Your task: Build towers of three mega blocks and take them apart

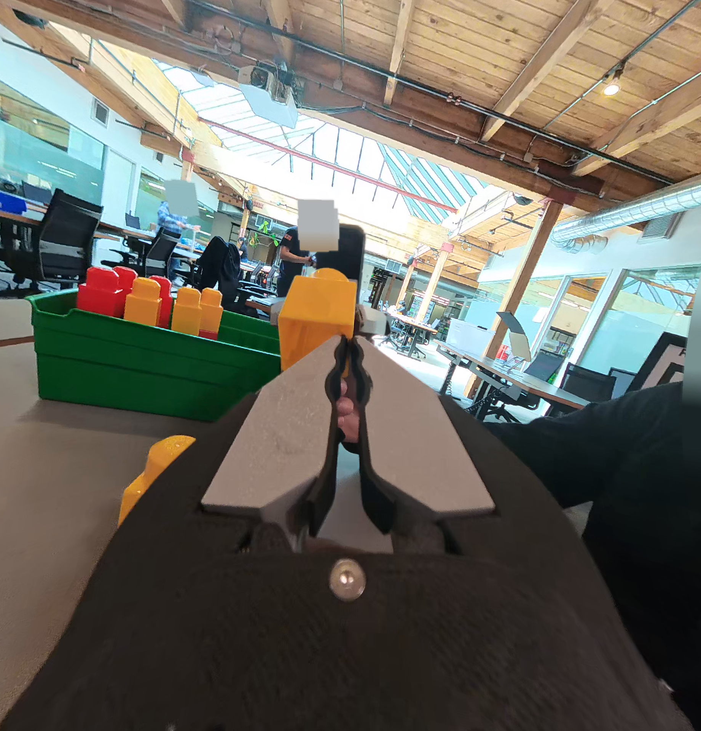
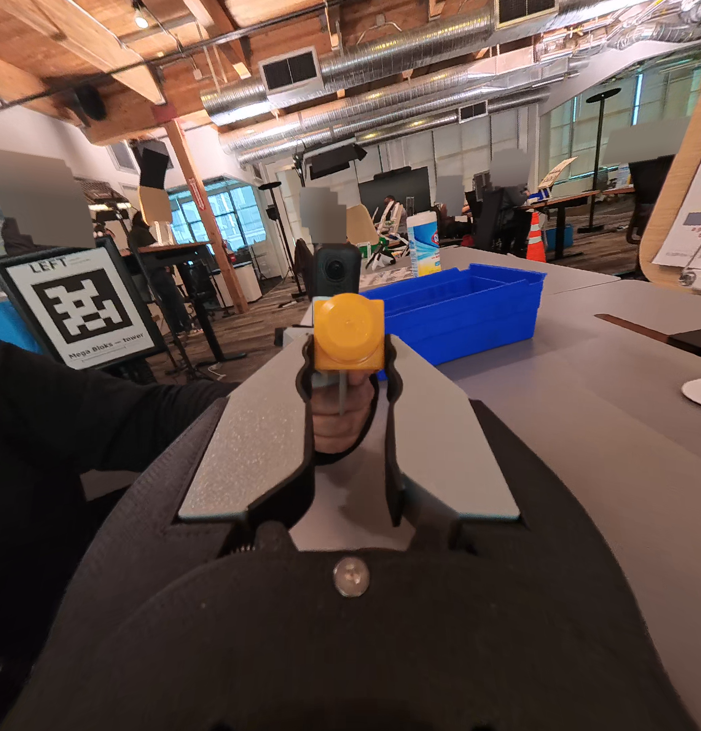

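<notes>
A: L wrist cam. Left gripper [image 1: 348, 341] — fingers nearly together, tips pinched on the edge of a yellow block [image 1: 316, 316] held up off the grey table [image 1: 64, 494]. Only a thin bit of block sits between the tips; most of it hangs to the left of them.

B: R wrist cam agrees it's gripped. Right gripper [image 2: 348, 358] is spread about one block wide, clamped on the same yellow block [image 2: 348, 334] from both sides. Stud faces this cam. So both grippers have the one block, facing each other.

A: Yes — the other gripper's camera shows just behind the block in my view. A hand is visible through the finger gap, lower down.

B: Same here: hand under the block, black camera above it.

A: Other blocks: green bin [image 1: 155, 368] on the table to the left, behind. Red blocks [image 1: 103, 292] and yellow blocks [image 1: 190, 310] stand upright in it, close-packed. One more yellow piece [image 1: 155, 470] lies on the table just left of my gripper body, partly hidden.

B: My side: blue bin [image 2: 459, 316] on the table, right of the block and farther back. Can't tell what's inside from this angle. Wipes canister [image 2: 424, 249] behind it. Framed marker sign [image 2: 80, 304] stands to the left.
</notes>
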The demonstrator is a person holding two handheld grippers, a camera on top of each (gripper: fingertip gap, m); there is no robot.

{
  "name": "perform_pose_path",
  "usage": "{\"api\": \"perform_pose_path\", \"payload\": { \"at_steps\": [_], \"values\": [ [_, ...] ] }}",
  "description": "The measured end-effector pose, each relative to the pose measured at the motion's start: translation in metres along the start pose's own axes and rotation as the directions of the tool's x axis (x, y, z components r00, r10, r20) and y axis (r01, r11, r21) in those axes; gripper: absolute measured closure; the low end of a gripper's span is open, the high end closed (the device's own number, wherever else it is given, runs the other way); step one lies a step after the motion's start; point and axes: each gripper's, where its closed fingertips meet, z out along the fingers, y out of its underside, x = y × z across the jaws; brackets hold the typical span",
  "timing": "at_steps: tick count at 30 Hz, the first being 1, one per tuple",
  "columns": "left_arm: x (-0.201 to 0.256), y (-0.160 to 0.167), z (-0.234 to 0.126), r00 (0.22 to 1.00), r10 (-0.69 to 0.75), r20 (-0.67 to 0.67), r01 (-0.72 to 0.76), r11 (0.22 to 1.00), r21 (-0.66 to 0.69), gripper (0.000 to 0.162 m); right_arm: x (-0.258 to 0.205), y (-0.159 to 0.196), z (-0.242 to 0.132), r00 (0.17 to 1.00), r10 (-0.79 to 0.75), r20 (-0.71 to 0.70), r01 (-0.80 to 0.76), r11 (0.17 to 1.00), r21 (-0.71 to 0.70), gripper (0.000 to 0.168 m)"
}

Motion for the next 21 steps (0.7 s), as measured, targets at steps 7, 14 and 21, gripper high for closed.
{"api": "perform_pose_path", "payload": {
  "at_steps": [7,14,21],
  "values": [
    [-0.023,0.016,-0.006,0.979,0.137,0.154,-0.11,0.979,-0.171,0.128,0.011,0.013,-0.008,0.995,-0.066,-0.078,0.052,0.985,-0.165,0.136],
    [-0.03,0.038,-0.011,0.94,0.293,0.177,-0.216,0.909,-0.358,0.107,0.013,0.027,-0.026,0.998,-0.016,-0.059,-0.002,0.954,-0.299,0.136],
    [-0.021,0.052,-0.006,0.948,0.293,0.123,-0.222,0.889,-0.401,0.128,0.0,0.043,-0.019,0.999,-0.037,-0.008,0.031,0.922,-0.386,0.136]
  ]
}}
